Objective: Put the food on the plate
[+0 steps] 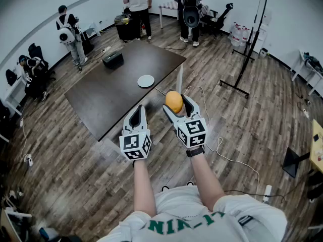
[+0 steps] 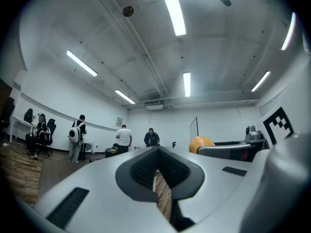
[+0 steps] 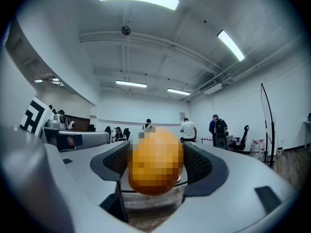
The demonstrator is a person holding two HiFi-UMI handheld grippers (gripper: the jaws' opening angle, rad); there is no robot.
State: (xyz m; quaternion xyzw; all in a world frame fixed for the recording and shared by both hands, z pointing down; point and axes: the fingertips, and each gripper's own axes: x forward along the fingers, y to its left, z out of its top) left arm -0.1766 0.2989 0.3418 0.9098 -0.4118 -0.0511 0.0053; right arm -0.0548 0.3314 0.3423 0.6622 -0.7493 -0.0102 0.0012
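An orange, round piece of food (image 1: pixel 174 101) sits between the jaws of my right gripper (image 1: pixel 177 106), which is shut on it and held in the air near the table's front corner. In the right gripper view the food (image 3: pixel 155 162) fills the gap between the two dark pads. My left gripper (image 1: pixel 137 116) hangs beside it to the left, shut with nothing in it; its pads (image 2: pixel 156 171) nearly meet. A small white plate (image 1: pixel 146 81) lies on the dark table (image 1: pixel 111 92), ahead of both grippers. The food (image 2: pixel 200 143) also shows at the right of the left gripper view.
A black box (image 1: pixel 112 59) stands at the table's far side. Several people stand or sit along the far wall (image 1: pixel 136 4). A black stand (image 1: pixel 247 54) rises at the right, and a white cable (image 1: pixel 217 145) runs over the wooden floor.
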